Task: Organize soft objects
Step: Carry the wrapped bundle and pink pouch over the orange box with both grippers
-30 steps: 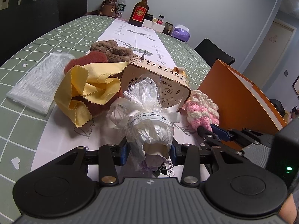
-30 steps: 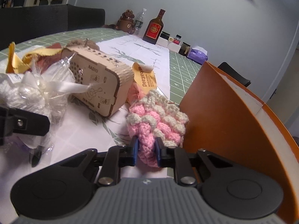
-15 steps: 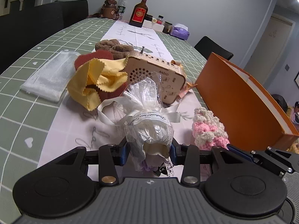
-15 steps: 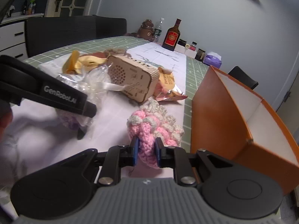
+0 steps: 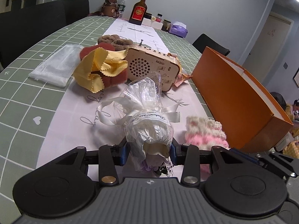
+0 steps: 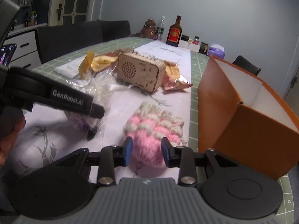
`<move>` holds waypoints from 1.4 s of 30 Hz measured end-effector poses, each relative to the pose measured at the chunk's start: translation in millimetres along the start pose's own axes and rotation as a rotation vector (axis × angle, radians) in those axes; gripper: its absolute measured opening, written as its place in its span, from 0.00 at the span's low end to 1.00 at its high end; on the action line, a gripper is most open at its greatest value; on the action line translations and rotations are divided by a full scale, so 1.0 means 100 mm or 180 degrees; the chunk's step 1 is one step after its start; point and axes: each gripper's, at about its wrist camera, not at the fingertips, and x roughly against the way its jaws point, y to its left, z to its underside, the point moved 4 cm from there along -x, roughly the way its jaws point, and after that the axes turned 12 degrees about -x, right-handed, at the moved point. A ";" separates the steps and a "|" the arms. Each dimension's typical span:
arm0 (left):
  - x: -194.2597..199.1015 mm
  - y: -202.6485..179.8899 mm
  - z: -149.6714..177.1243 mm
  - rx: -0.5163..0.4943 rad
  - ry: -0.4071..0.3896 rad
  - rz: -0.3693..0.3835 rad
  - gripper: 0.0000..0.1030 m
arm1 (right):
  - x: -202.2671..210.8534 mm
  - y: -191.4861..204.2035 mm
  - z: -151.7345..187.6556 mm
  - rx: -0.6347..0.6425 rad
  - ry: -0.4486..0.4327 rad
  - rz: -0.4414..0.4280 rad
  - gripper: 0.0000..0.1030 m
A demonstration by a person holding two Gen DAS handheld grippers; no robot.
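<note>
My left gripper is shut on a cellophane-wrapped white bundle tied with a cream ribbon, held just above the white table runner. One of its fingers shows at the left of the right wrist view. A pink-and-cream knitted piece lies on the runner between the jaws of my right gripper. Those jaws are opening, and the blue pads stand at its sides without squeezing it. In the left wrist view the knitted piece lies beside the open orange box.
Beyond stand a wooden radio, a yellow cloth on a rust-red pad, a brown plush and a folded white mesh. A snack packet lies by the radio. Bottles and jars line the far end. Dark chairs surround the table.
Both grippers drew back toward the near end of the table. The right one brought the knitted piece alongside the orange box, and its jaws have spread off it. The left still holds the bundle.
</note>
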 end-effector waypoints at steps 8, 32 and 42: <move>-0.03 0.06 -0.04 0.0017 -0.0017 -0.0083 0.46 | -0.23 -0.06 -0.16 -0.0497 -0.0163 0.0206 0.68; -0.09 0.06 -0.03 -0.0061 -0.0017 -0.0068 0.48 | -0.53 -0.06 0.00 -0.0487 0.0133 0.0187 0.40; 0.07 -0.04 -0.10 -0.0162 -0.0055 -0.0136 0.45 | -0.24 -0.01 -0.20 -0.0243 -0.0118 -0.0008 0.39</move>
